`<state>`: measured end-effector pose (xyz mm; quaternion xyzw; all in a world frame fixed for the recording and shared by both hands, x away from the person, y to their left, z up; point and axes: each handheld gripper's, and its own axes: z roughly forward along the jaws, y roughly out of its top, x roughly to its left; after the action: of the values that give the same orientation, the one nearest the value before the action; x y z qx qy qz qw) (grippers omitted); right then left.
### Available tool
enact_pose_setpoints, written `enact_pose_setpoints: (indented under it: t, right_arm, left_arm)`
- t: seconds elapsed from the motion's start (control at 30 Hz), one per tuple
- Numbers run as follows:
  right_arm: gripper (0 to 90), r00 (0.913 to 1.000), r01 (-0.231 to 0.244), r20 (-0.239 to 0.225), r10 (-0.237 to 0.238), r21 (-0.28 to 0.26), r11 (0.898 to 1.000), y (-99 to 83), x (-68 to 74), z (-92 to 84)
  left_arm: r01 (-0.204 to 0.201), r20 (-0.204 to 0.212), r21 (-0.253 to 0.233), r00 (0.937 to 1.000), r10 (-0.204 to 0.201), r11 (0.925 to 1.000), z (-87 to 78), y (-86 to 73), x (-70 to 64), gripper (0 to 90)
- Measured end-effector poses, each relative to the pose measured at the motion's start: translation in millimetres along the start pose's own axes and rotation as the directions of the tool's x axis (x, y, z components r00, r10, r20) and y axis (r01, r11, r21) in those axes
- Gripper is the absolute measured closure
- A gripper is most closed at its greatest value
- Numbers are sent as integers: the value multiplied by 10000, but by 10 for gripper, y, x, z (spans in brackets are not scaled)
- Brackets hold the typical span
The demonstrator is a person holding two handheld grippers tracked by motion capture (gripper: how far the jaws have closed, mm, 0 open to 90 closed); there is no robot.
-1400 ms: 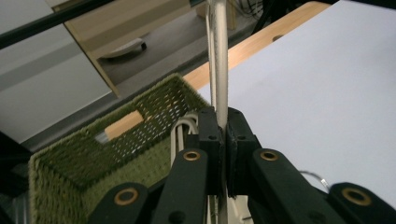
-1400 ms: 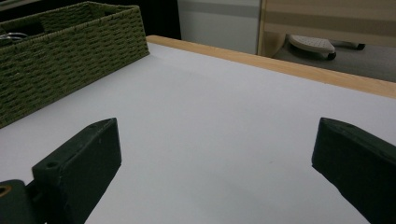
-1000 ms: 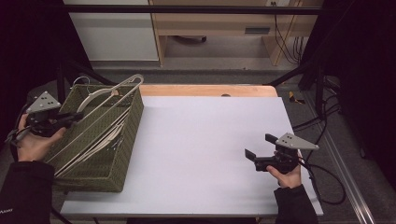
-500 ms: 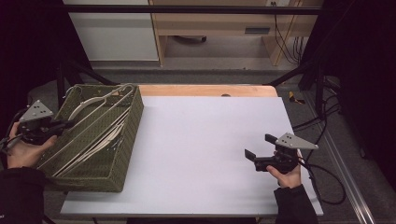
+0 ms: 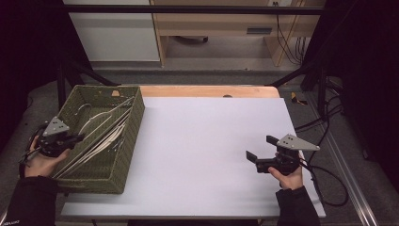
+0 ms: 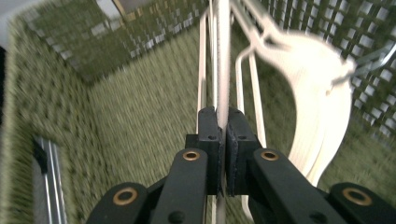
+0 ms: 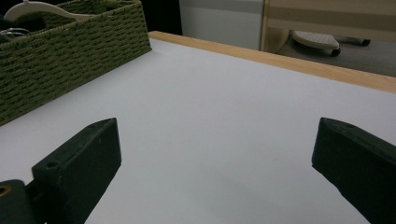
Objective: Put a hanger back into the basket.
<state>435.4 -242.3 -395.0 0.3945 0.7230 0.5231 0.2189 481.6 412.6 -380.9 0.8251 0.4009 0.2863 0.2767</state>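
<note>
Nearest you, your right gripper (image 5: pixel 260 160) rests low over the white table (image 5: pixel 202 141) with its jaws spread wide and nothing between them. To your left, your left gripper (image 6: pixel 223 140) has its 2 jaws pressed together on a thin pale rod of a hanger (image 6: pixel 222 56), inside the green woven basket (image 5: pixel 127 155) at the table's left edge. More white hangers (image 5: pixel 101 136) lie tangled beside it. My worry: if you lift now, the pinched hanger's hook could snag its neighbours or the weave and drag the basket along. The narrow rod could also swivel or slip in so small a grip. Beyond the basket sits the wooden table edge (image 5: pixel 207 91).
</note>
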Motion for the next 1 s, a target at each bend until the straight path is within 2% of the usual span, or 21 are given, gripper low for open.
enact_pose_setpoints:
  t: [0.07, 0.1, 0.13, 0.23, 0.3, 0.33, 0.4, 0.5, 0.53, 0.63, 0.67, 0.7, 0.73, 0.8, 0.9, 0.97, 1.0]
  right_arm:
    - [19, 10000, -1, -31, 1, 10, 10000, -1, 3, 3]
    - [19, 10000, 58, -59, -58, 14, 10000, -3, -2, 4]
    - [19, 10000, 59, -27, -59, 43, 10000, -4, -2, 5]
    - [20, 10000, 36, -83, -36, 28, 10000, -3, 1, 4]
    - [20, 10000, -28, -71, 28, -7, 10000, 0, 2, 2]
    - [20, 10000, -42, -55, 42, -27, 10000, 0, 2, 2]
    - [20, 9999, -53, -100, 52, -37, 10000, 1, 2, -2]
    - [20, 9999, -66, -122, 65, -37, 10000, 1, 3, -1]
    - [21, 9998, -97, -152, 96, -52, 9999, 2, 5, 0]
    - [20, 9998, -32, -184, 31, -54, 10000, 4, -1, -9]
    - [20, 9998, -50, -190, 49, -59, 10000, 5, -1, -12]
    - [21, 9998, -111, -185, 109, -98, 9999, 8, 2, -15]
    - [20, 9997, -163, -182, 160, -160, 9997, 9, 4, -13]
    - [20, 9997, -168, -206, 164, -191, 9997, 10, 3, -14]
    - [18, 9997, -146, -198, 142, -212, 9997, 9, 1, -15]
    - [15, 9997, -171, -204, 167, -221, 9996, 11, 1, -17]
    - [14, 9997, -180, -184, 176, -227, 9996, 11, 0, -18]
  left_arm:
    - [64, 176, 338, 9998, -70, 9994, 32, -15, 4, 847]
    - [180, 196, 280, 9996, -186, 9994, 37, -11, 3, 842]
    - [342, 253, 470, 9991, -354, 9983, 34, 12, 12, 840]
    - [446, 339, 667, 9983, -469, 9968, 33, 55, 1, 801]
    - [508, 563, 480, 9970, -535, 9976, -4, 86, -13, 755]
    - [712, 723, 172, 9948, -722, 9973, -38, 110, -31, 731]
    - [788, 931, -197, 9927, -767, 9967, -117, 153, -54, 678]
    - [1171, 914, -780, 9897, -1098, 9901, -264, 236, -91, 597]
    - [1337, 833, -1047, 9886, -1253, 9855, -313, 263, -106, 574]
    - [1942, 1128, -1970, 9782, -1746, 9610, -441, 337, -156, 497]
    - [2150, 1221, -2428, 9741, -1901, 9459, -482, 373, -201, 465]
    - [2204, 1309, -2644, 9727, -1915, 9389, -504, 394, -232, 427]
    - [2308, 1446, -3043, 9701, -1947, 9242, -533, 438, -306, 406]
    - [2369, 1645, -3394, 9678, -1905, 9103, -551, 492, -402, 321]
    - [2484, 2150, -3825, 9607, -1758, 8899, -546, 584, -579, 226]
    - [2576, 2526, -3967, 9534, -1650, 8811, -527, 639, -702, 161]
    - [2542, 2636, -4015, 9521, -1548, 8799, -515, 662, -763, 128]
